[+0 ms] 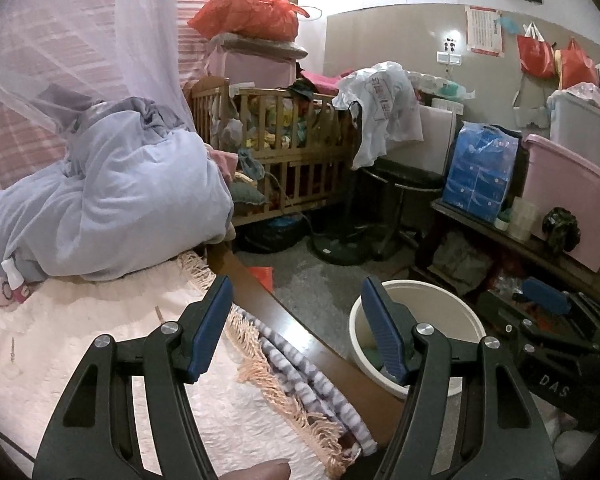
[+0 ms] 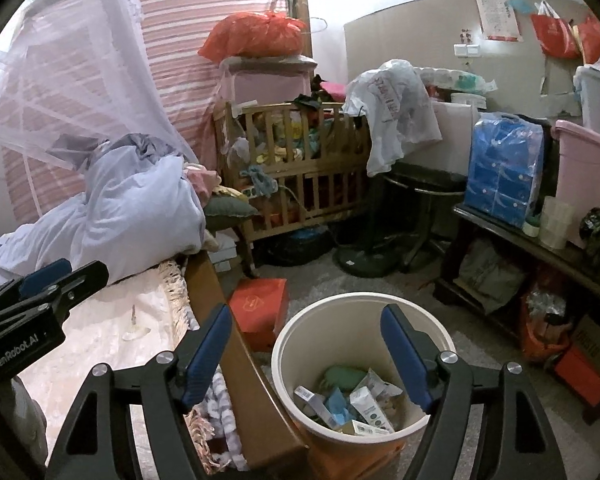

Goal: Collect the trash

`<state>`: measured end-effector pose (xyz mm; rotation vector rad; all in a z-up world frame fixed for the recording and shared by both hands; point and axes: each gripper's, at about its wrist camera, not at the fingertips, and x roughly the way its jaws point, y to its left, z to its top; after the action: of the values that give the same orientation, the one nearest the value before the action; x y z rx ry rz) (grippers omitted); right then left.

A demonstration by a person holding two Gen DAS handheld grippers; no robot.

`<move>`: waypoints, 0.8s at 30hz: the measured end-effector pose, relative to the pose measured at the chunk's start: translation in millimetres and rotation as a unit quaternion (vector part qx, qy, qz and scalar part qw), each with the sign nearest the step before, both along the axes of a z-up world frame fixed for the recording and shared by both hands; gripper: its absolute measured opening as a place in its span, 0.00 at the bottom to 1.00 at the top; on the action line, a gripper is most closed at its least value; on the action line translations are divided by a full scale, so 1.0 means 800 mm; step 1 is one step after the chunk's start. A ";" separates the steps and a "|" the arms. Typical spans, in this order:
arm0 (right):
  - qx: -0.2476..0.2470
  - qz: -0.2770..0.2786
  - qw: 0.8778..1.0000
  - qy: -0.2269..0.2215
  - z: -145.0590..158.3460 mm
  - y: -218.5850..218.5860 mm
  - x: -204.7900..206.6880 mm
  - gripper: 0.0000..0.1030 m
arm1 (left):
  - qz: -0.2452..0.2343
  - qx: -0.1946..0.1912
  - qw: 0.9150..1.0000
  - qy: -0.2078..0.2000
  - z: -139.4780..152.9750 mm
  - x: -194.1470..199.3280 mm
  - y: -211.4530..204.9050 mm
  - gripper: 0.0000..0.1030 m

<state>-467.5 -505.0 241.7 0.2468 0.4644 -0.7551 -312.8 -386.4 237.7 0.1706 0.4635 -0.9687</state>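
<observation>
Your right gripper (image 2: 306, 354) hangs over the cream trash bin (image 2: 288, 344) on the floor beside the bed (image 2: 100, 332), fingers apart and holding nothing. The bin already holds small cartons (image 2: 366, 402) and wrappers, so part of the collecting looks done. Your left gripper (image 1: 296, 330) sits over the bed's wooden edge (image 1: 300, 332), fingers likewise apart and empty. On the pale bedspread (image 1: 80, 340) a few small scraps (image 2: 134, 330) seem left, and a small white bottle (image 1: 12, 274) by the blue quilt (image 1: 120, 200); whether that counts as trash, you cannot tell from here.
</observation>
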 end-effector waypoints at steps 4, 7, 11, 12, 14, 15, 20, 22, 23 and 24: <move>-0.005 -0.003 1.000 -0.007 0.005 0.000 -0.003 0.73 | -0.002 0.000 1.000 0.000 0.000 0.000 0.001 0.64; -0.007 -0.004 1.000 -0.012 0.008 -0.001 -0.005 0.75 | -0.002 0.000 1.000 -0.001 0.000 0.000 0.000 0.64; -0.009 -0.004 1.000 -0.012 0.010 -0.004 -0.005 0.76 | -0.002 0.001 1.000 0.000 0.001 -0.002 -0.001 0.64; -0.009 -0.004 1.000 -0.012 0.010 -0.003 -0.005 0.76 | -0.003 0.002 1.000 0.001 0.001 -0.003 -0.001 0.64; -0.008 -0.004 1.000 -0.012 0.010 -0.004 -0.005 0.76 | -0.003 0.002 1.000 0.003 0.002 -0.005 -0.003 0.64; -0.008 -0.004 1.000 -0.012 0.010 -0.004 -0.005 0.76 | -0.003 0.002 1.000 0.002 0.002 -0.006 -0.003 0.64; -0.006 -0.002 1.000 -0.008 0.010 -0.006 -0.007 0.76 | -0.003 0.005 1.000 0.009 0.001 -0.008 -0.009 0.64; -0.006 -0.001 1.000 -0.007 0.010 -0.007 -0.007 0.76 | -0.003 0.007 1.000 0.010 -0.002 -0.009 -0.011 0.64; -0.005 -0.001 1.000 -0.007 0.010 -0.007 -0.006 0.76 | -0.003 0.007 1.000 0.011 -0.003 -0.008 -0.011 0.64; -0.005 0.000 1.000 -0.006 0.010 -0.007 -0.006 0.76 | -0.004 0.008 1.000 0.012 -0.004 -0.008 -0.011 0.64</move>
<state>-472.6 -510.6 249.4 0.2415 0.4494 -0.7557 -318.9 -395.0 234.5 0.1747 0.4922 -0.9753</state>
